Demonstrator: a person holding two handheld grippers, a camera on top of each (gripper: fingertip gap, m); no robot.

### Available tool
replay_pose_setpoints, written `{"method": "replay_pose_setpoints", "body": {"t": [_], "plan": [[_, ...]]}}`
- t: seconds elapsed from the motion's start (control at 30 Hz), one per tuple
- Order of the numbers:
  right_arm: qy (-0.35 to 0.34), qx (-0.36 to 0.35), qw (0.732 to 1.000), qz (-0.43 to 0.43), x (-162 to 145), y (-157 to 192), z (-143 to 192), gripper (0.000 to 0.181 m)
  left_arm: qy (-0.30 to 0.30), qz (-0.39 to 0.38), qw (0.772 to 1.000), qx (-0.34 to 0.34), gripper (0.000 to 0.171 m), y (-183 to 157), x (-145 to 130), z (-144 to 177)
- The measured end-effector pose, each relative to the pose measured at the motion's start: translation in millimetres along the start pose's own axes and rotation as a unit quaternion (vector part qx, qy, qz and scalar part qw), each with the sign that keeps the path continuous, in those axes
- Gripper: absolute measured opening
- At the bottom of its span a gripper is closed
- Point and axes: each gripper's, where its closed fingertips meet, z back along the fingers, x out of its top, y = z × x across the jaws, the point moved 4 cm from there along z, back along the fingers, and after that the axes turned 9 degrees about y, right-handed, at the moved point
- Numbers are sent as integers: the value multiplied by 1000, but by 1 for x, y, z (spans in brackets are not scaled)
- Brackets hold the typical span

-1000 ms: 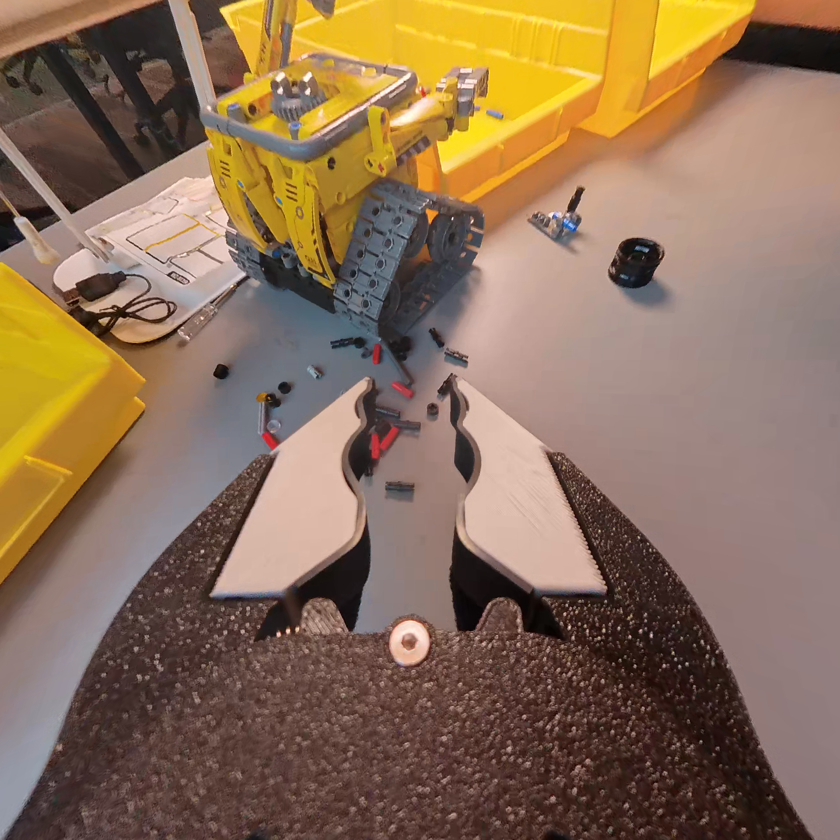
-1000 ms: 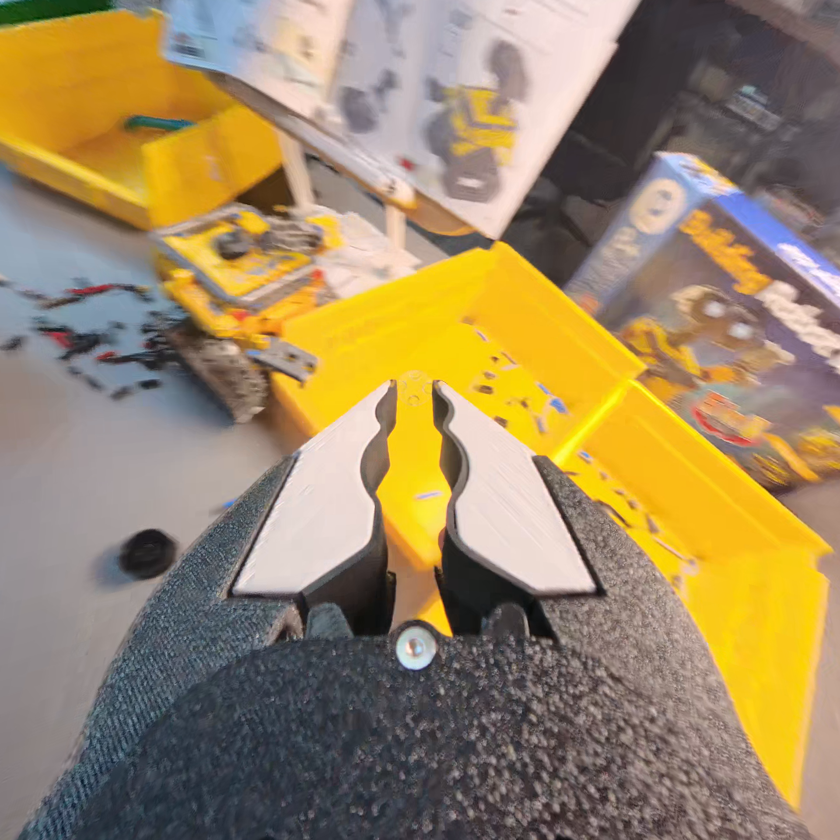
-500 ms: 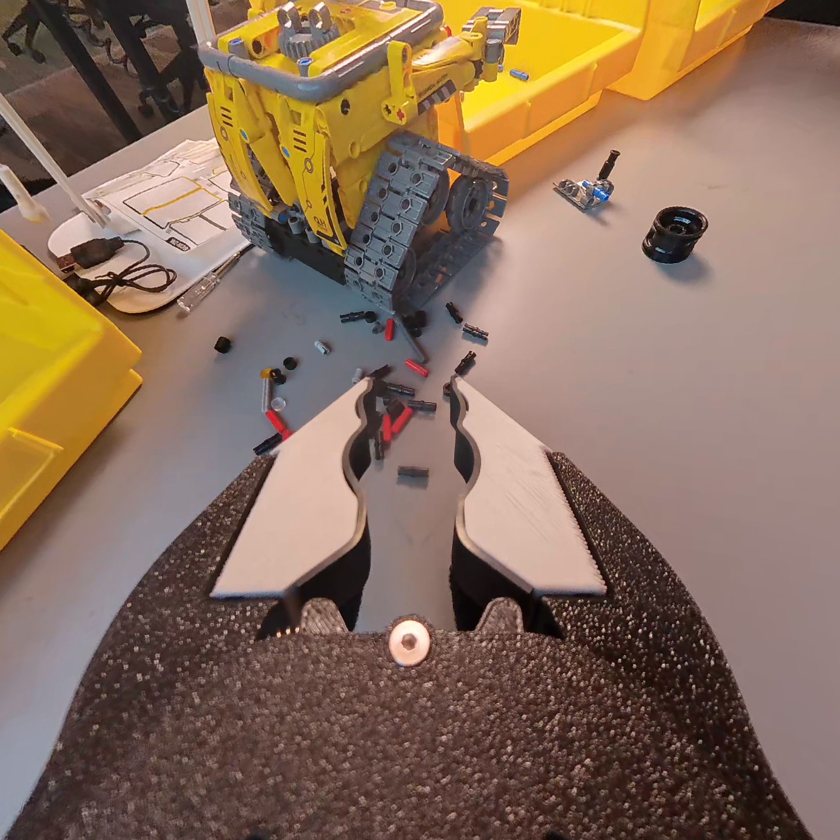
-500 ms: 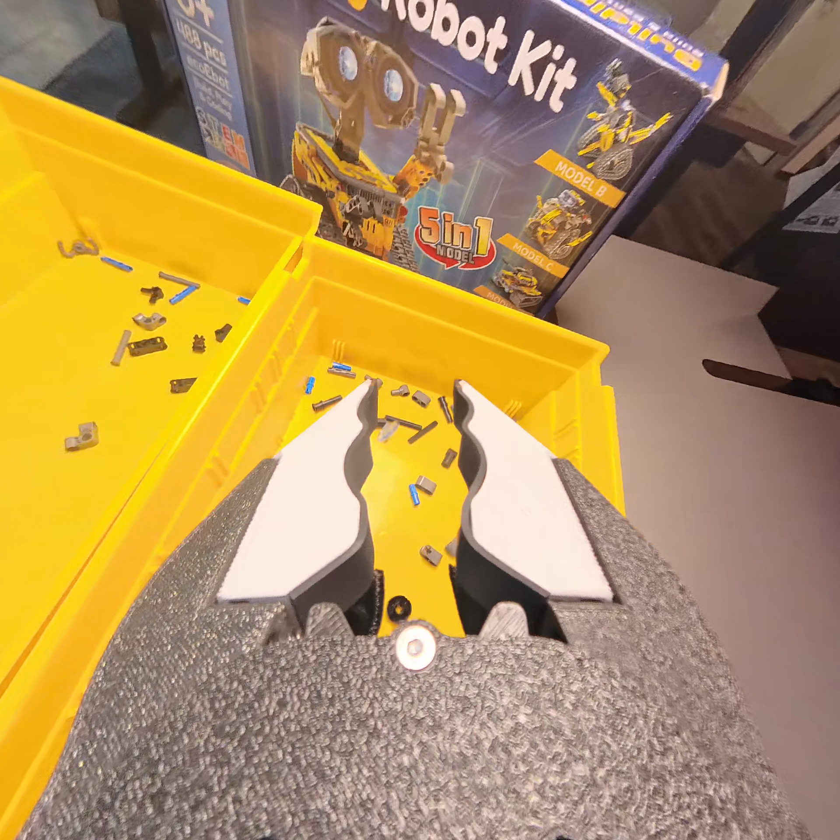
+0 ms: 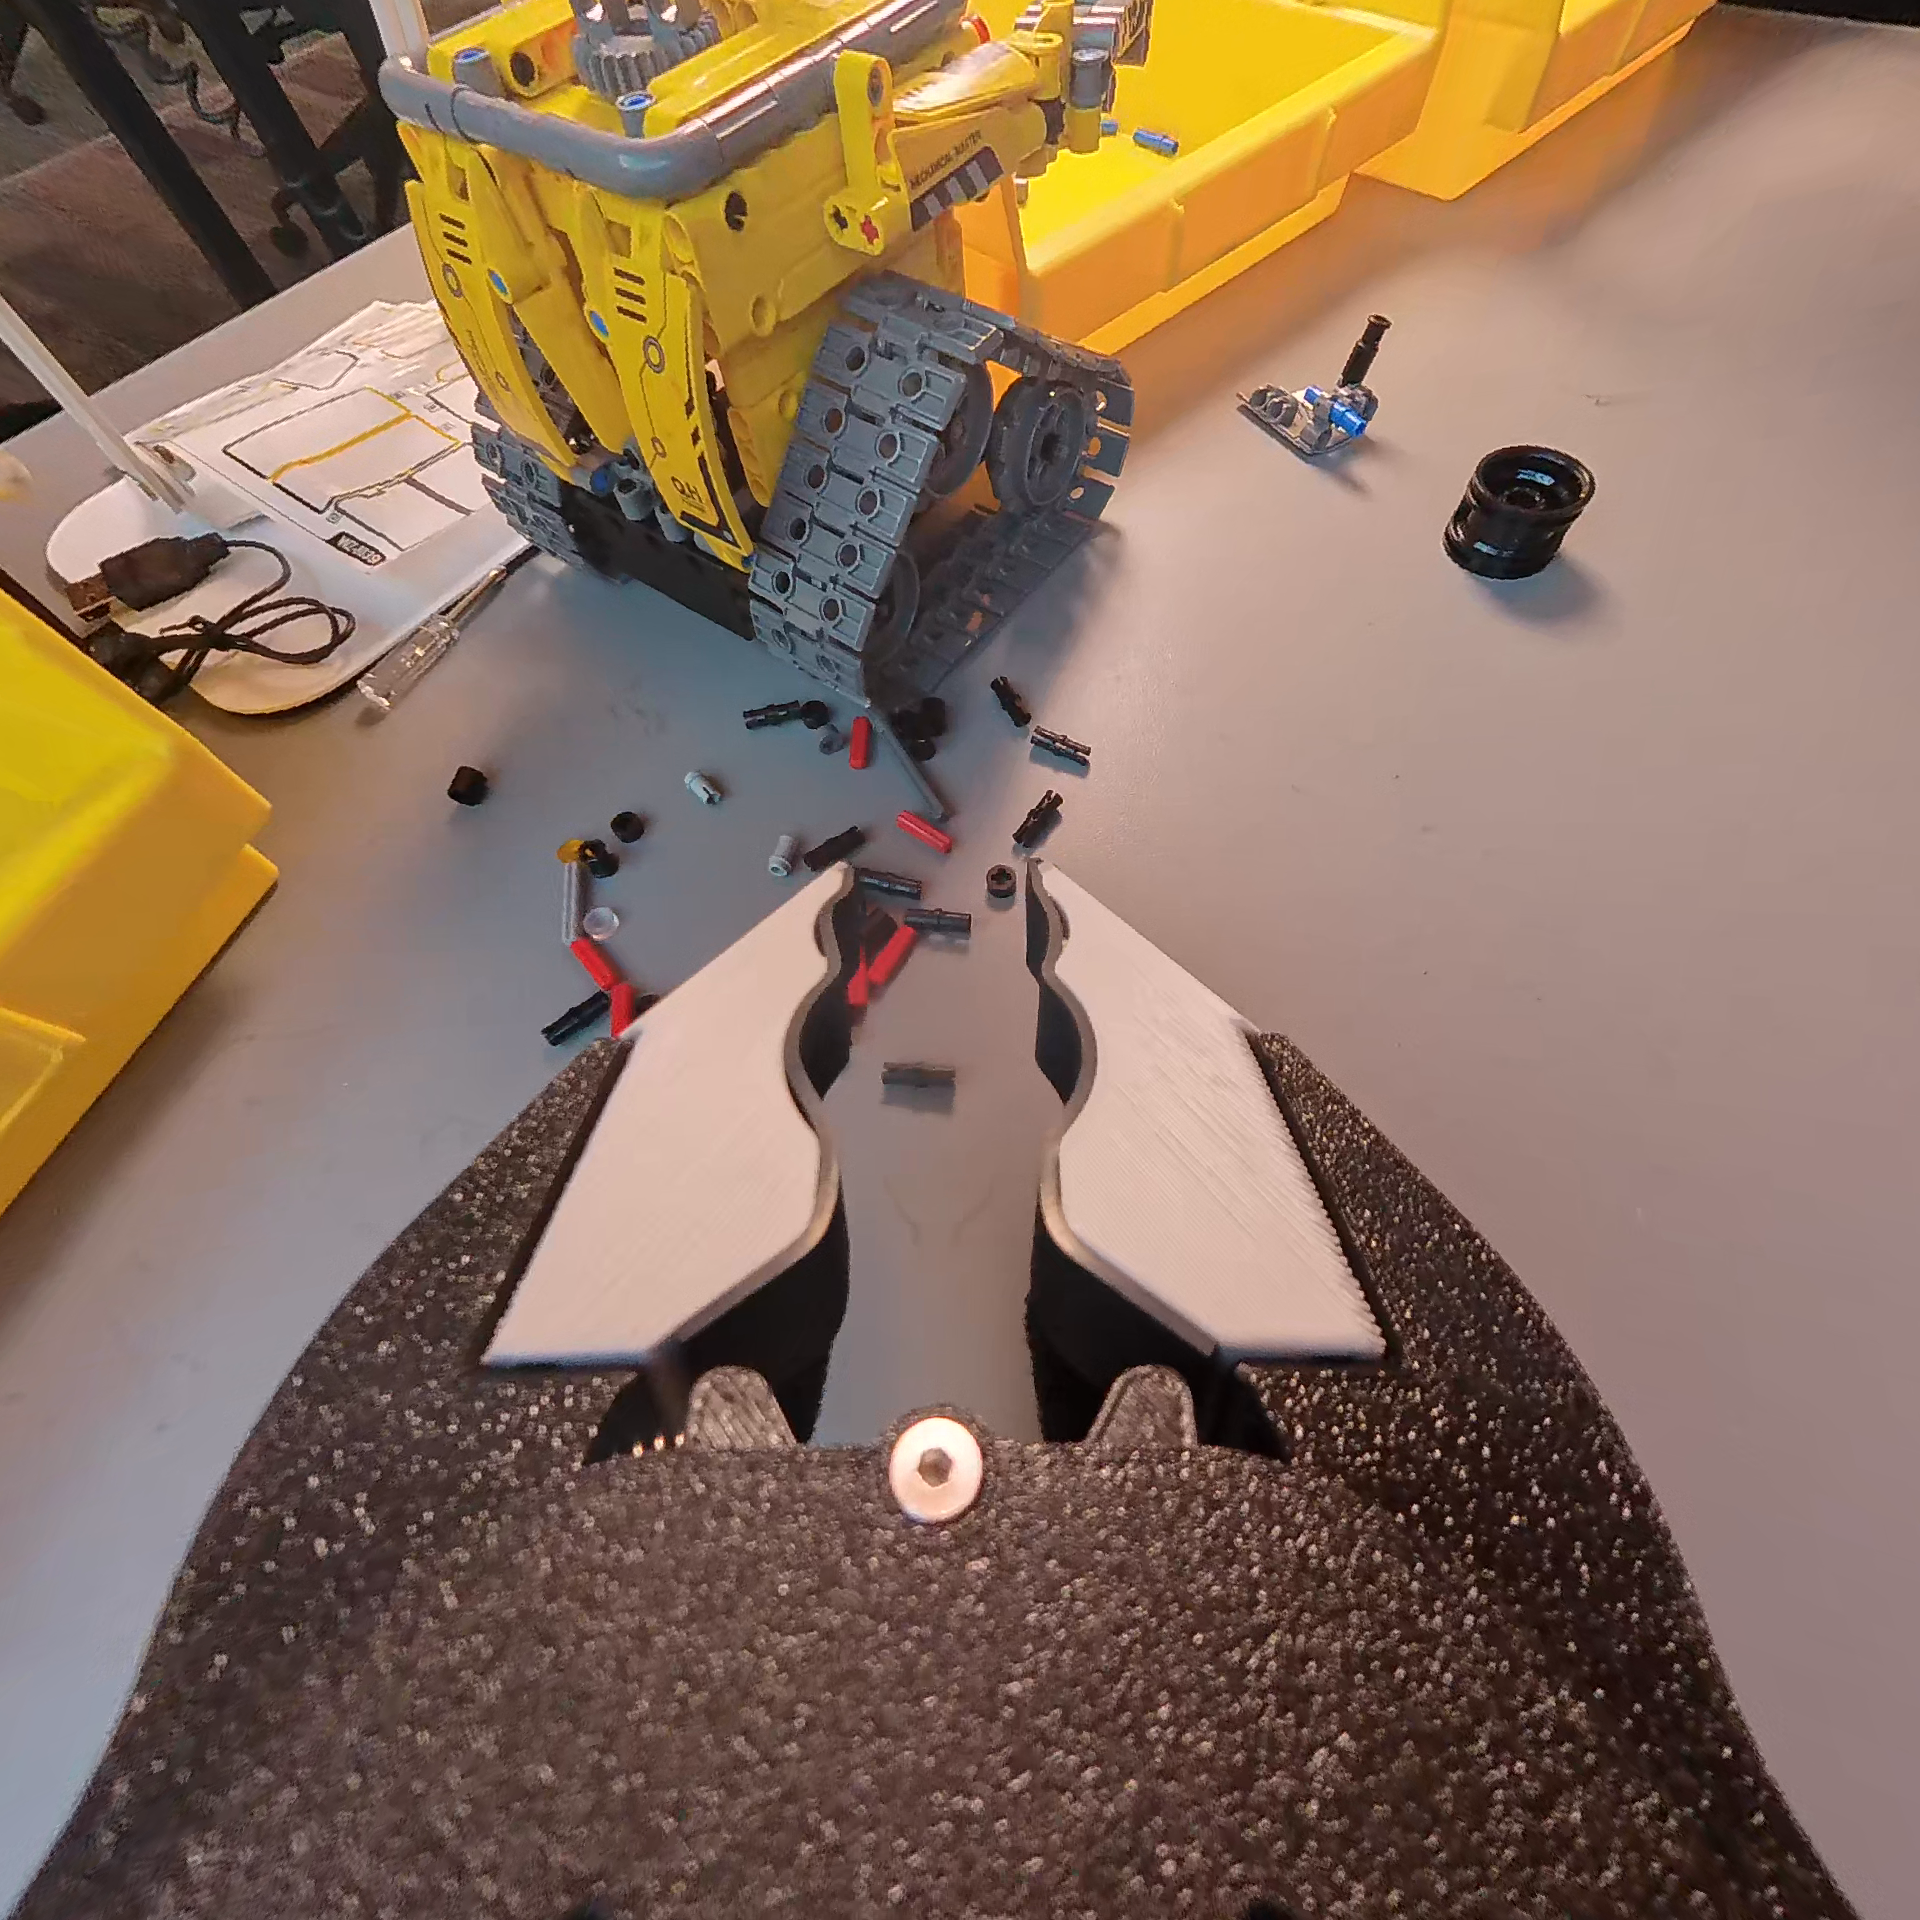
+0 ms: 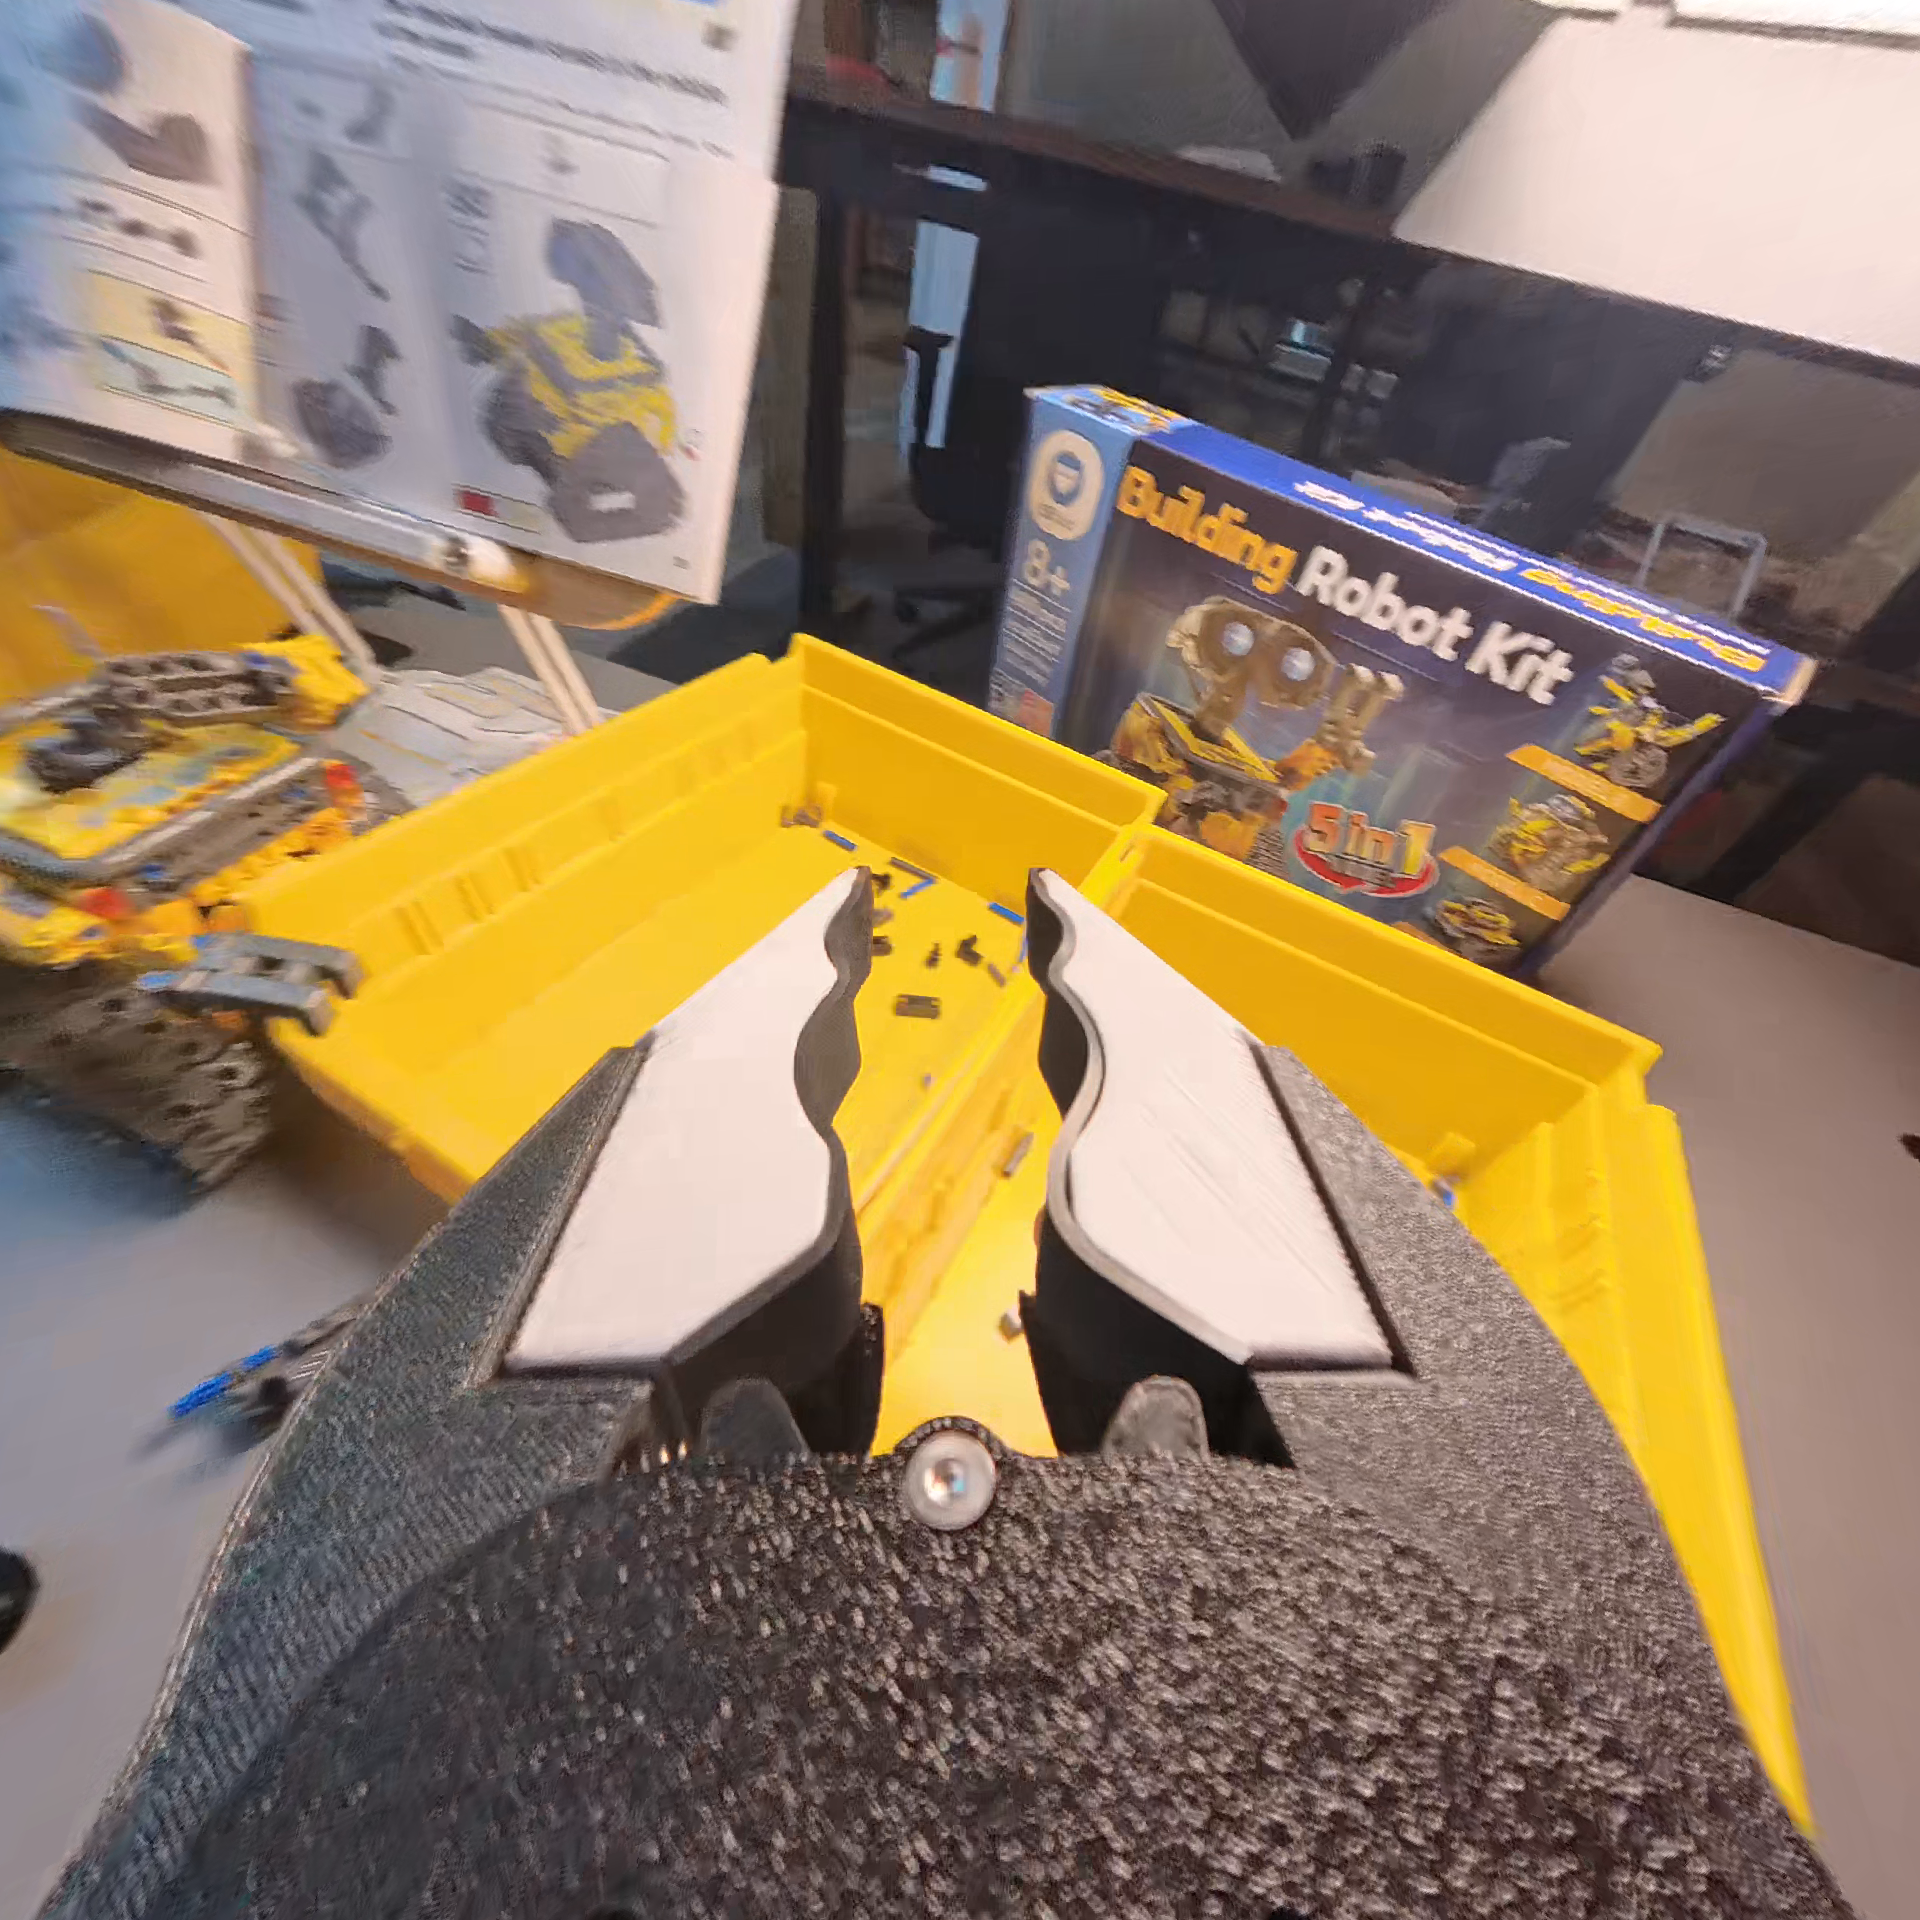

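Observation:
My left gripper (image 5: 940, 883) is open and empty, low over the grey table (image 5: 1455, 935). A small black pin (image 5: 918, 1077) lies between its fingers, with several loose black, red and grey pins (image 5: 831, 831) scattered just ahead. Beyond them stands a yellow tracked brick robot (image 5: 727, 312), which also shows blurred in the right wrist view (image 6: 135, 831). My right gripper (image 6: 943, 883) is open and empty above a yellow tray (image 6: 499, 935) that holds several small dark and blue parts (image 6: 920, 966).
A black wheel hub (image 5: 1517, 511) and a small grey-blue assembly (image 5: 1314, 400) lie on the table at right. A yellow bin (image 5: 94, 883) stands at left, with a cable (image 5: 208, 613) and paper sheet behind. A kit box (image 6: 1382, 707) and an instruction booklet on a stand (image 6: 416, 270) rise behind the trays. Tip to tip, the grippers are about 45 cm apart. Measured from the fingertips, the yellow tracked brick robot (image 5: 727, 312) is 12 cm or so from the left gripper and 35 cm from the right.
The left gripper edged closer to the tracked robot and the scattered pins. The right gripper opened wider, swung over the tray compartments toward the box, then pulled back and leftward; its view is blurred.

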Motion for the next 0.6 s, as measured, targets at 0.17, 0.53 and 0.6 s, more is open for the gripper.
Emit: {"method": "replay_pose_setpoints", "body": {"t": [0.17, 0.53, 0.6], "plan": [[77, 207, 972, 81, -40, 119, 14, 23, 4, -3, 1000, -4, 31, -3, -1, -2], [261, 267, 917, 139, -139, 188, -24, 6, 1, -18, 1000, -3, 30, -6, 1, 0], [241, 269, 920, 154, -130, 192, -21, 5, 0, -18, 1000, -10, 30, -8, 1, 0]]}}
